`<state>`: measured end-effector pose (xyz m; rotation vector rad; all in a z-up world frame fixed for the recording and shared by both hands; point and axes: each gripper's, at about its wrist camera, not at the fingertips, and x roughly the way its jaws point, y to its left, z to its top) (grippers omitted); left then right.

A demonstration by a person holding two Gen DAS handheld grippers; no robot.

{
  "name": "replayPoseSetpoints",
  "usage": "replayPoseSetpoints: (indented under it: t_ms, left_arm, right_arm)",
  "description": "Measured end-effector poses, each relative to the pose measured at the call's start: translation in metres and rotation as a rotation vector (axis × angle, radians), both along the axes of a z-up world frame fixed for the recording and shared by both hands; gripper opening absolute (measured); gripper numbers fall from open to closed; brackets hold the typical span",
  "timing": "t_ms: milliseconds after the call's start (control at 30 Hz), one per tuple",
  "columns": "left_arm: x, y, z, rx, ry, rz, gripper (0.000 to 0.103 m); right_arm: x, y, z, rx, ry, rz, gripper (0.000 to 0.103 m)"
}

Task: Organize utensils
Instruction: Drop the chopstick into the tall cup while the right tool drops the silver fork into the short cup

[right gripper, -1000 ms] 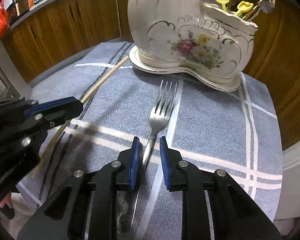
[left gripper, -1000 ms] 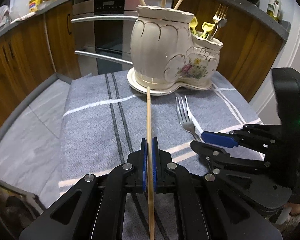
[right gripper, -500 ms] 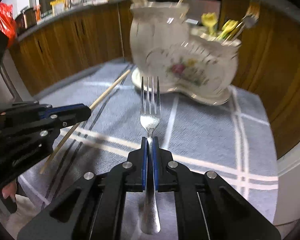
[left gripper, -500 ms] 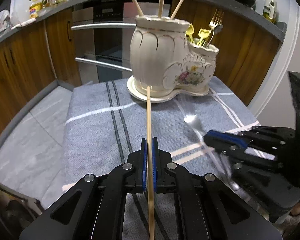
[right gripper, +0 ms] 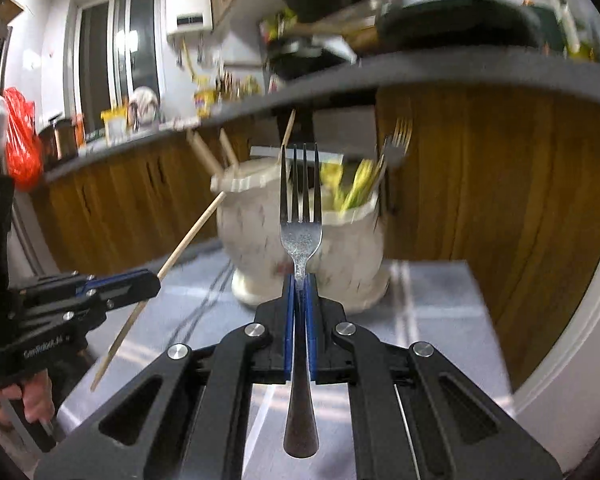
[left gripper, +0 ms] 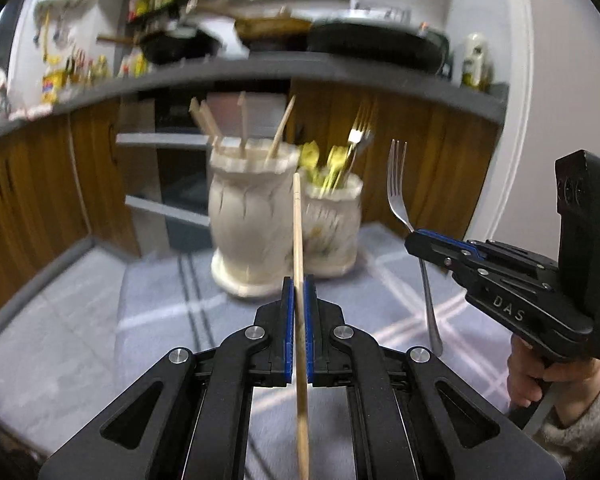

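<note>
Hand-held gripper (right gripper: 299, 280) at frame centre clamped on fork (right gripper: 301, 232), likely to snag holder (right gripper: 352, 240) rim if tilted.

A grey cloth (left gripper: 160, 312) with dark and white stripes covers the table. Toward its far edge a white two-part ceramic holder (left gripper: 252, 216) stands on the cloth, its taller part holding chopsticks, its lower part beside it holding forks and yellow-handled pieces.

Black tool (left gripper: 298, 292) frames, blue pads, silver screws; white "DAS" lettering; grey sleeve (left gripper: 584, 440).
</note>
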<state>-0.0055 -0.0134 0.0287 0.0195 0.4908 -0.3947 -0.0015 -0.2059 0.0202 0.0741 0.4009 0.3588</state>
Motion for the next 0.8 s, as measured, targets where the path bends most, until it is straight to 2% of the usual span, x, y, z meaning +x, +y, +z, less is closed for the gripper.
replayPoseSetpoints:
  t_ms: [133,233,333,467,700,800]
  left_arm:
    - [0.009,-0.005,0.024,-0.030,-0.135,0.005,0.005]
    - [0.020,-0.006,0.039,-0.063,-0.196,0.013,0.005]
    - [0.040,-0.007,0.047,-0.098,-0.215,-0.010,0.005]
    - [0.062,-0.012,0.045,-0.102,-0.229,-0.017,0.005]
    - [0.086,0.002,0.043,-0.131,-0.259,0.013,0.005]
    - [0.105,0.012,0.049,-0.170,-0.268,0.016,0.005]
  right_arm:
    - [0.007,-0.009,0.029,0.027,-0.112,-0.022,0.005]
    - [0.021,-0.014,0.045,0.053,-0.159,-0.031,0.005]
    - [0.037,-0.021,0.054,0.092,-0.178,-0.038,0.005]
    - [0.056,-0.024,0.062,0.129,-0.186,-0.019,0.005]
    - [0.072,-0.015,0.067,0.128,-0.236,0.004,0.005]
    - [0.084,-0.013,0.067,0.134,-0.241,0.001,0.005]
